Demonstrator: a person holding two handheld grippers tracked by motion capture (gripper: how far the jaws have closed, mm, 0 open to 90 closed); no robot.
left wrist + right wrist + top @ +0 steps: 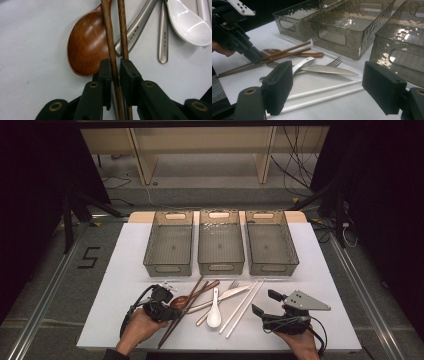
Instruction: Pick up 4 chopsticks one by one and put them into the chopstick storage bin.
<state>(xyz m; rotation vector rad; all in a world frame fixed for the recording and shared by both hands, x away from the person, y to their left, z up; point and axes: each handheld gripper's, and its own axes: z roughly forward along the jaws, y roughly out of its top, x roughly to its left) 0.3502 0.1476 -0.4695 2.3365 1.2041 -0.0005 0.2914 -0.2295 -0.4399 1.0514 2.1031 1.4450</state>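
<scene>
Two brown wooden chopsticks (192, 294) lie slanted across a wooden spoon (179, 301) on the white table. My left gripper (171, 304) is shut on one brown chopstick (111, 45), pinched between both pads, and the second chopstick (121, 30) runs behind the right-hand jaw. The spoon's bowl (87, 45) lies just beyond the jaws. In the right gripper view the left gripper (258, 58) holds the sticks low over the table. My right gripper (264, 302) rests at the front right, open wide (332, 87), with nothing between its jaws.
Three empty grey bins (168, 265) (221, 266) (272, 267) stand in a row at the back. A white ceramic spoon (214, 312), a metal knife (329, 70), a fork (335, 61) and two white chopsticks (245, 306) lie mid-table.
</scene>
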